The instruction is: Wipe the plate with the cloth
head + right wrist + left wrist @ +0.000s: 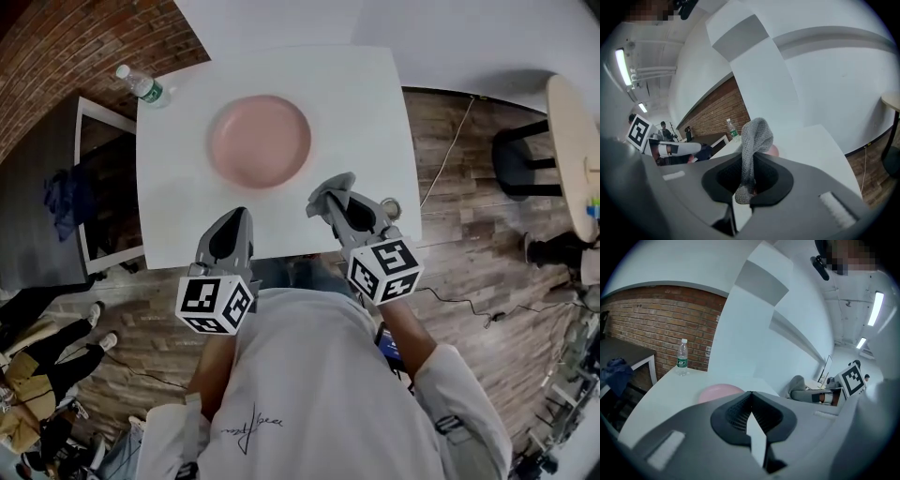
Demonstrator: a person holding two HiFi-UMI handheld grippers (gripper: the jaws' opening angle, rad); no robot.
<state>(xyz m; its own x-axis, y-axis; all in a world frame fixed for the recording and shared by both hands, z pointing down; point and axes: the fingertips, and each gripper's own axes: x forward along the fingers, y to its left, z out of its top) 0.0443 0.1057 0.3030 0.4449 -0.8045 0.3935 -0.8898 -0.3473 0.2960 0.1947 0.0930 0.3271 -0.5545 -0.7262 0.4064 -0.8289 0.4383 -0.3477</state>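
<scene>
Right gripper (750, 161) has its jaws pinched tight on a grey cloth (757, 133), which rises from between them in a rumpled knitted loop, with a short end hanging below the pinch. Left gripper (751, 397) has its jaws pressed together with nothing between them. In the head view both hover over the near edge of the white table (366, 112). The pink plate (260, 141) lies near the table's middle, just ahead of both and apart from each, with the cloth off its right front rim and not touching it. That view shows the whole plate. The left gripper view catches only its pink rim above the jaws, and the right gripper view only a pink sliver beside the cloth. A water bottle (141, 86) stands upright at the far left corner. Something small and round lies on the table just right of the right gripper, too small to make out.
</scene>
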